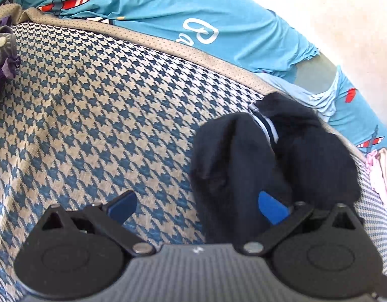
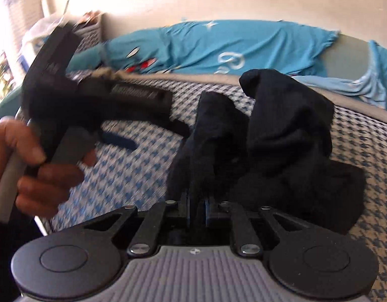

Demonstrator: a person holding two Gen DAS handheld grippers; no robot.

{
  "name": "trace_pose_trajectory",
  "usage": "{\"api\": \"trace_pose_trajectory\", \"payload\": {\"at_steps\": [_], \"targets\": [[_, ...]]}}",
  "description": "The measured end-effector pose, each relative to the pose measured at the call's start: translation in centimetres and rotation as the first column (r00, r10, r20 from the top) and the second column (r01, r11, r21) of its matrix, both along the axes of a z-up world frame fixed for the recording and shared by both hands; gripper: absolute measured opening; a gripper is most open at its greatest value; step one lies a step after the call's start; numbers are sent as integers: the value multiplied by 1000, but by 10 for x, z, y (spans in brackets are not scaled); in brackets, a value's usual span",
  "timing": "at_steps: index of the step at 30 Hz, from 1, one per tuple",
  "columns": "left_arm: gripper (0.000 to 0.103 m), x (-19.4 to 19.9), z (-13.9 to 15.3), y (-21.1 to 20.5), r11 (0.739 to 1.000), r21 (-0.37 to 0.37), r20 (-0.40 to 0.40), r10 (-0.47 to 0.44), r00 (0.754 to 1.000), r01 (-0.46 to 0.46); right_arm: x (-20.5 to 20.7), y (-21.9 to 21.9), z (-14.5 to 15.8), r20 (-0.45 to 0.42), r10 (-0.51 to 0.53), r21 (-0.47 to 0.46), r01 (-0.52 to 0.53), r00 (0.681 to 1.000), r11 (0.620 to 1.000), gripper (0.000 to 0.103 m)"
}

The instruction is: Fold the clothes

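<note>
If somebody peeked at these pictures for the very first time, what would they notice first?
Probably the crumpled black garment bunched up on the blue-and-beige houndstooth cover, pinched by the right gripper. Next, the bright turquoise cloth with red-and-white aeroplane prints lying behind it along the pale wall, and the left gripper open beside the black heap.

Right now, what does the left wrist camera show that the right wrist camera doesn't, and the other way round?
Only the left wrist view shows the open left hand-held gripper head-on, a purple floral cloth and a pink garment.

Only the right wrist view shows the right hand-held gripper shut on the black crumpled garment, and the person's hand holding the other tool.

Both show that black garment, the blue-and-beige houndstooth cover and the turquoise airplane-print fabric.
</note>
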State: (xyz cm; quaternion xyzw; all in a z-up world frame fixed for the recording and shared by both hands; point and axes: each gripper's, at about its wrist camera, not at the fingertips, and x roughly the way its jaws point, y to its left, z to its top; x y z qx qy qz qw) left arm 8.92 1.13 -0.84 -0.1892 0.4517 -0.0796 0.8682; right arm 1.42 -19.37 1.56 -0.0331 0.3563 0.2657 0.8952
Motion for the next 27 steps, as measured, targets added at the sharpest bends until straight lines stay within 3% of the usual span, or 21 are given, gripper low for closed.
{"api": "trace_pose_trajectory", "payload": {"at_steps": [6, 10, 13, 17, 19, 21, 27], "targets": [[103, -3, -3, -8, 999, 23, 13, -33, 999, 33, -7, 7, -2, -31, 75, -12, -75, 997, 997, 12], [103, 2, -16, -14, 998, 50, -30, -45, 999, 47, -5, 1, 5, -39, 65, 21, -64, 997, 998, 14], [103, 10, -28, -16, 994, 107, -94, -20, 995, 30, -5, -4, 18, 0, 40, 51, -40, 999, 998, 15], [103, 14, -31, -5, 997, 75, -111, 8, 994, 0, -7, -11, 34, 85, -19, 54, 14, 996, 998, 16], [103, 14, -31, -6, 995, 95, -105, 3, 995, 7, -6, -13, 40, 125, -65, 52, 59, 990, 997, 24], [103, 13, -31, -6, 995, 103, -101, 1, 995, 9, -3, -11, 42, 163, -115, 42, 110, 980, 993, 43], [103, 12, -27, -7, 992, 124, -95, -14, 995, 25, 17, -4, 41, 200, -230, 8, 233, 952, 972, 64]]}}
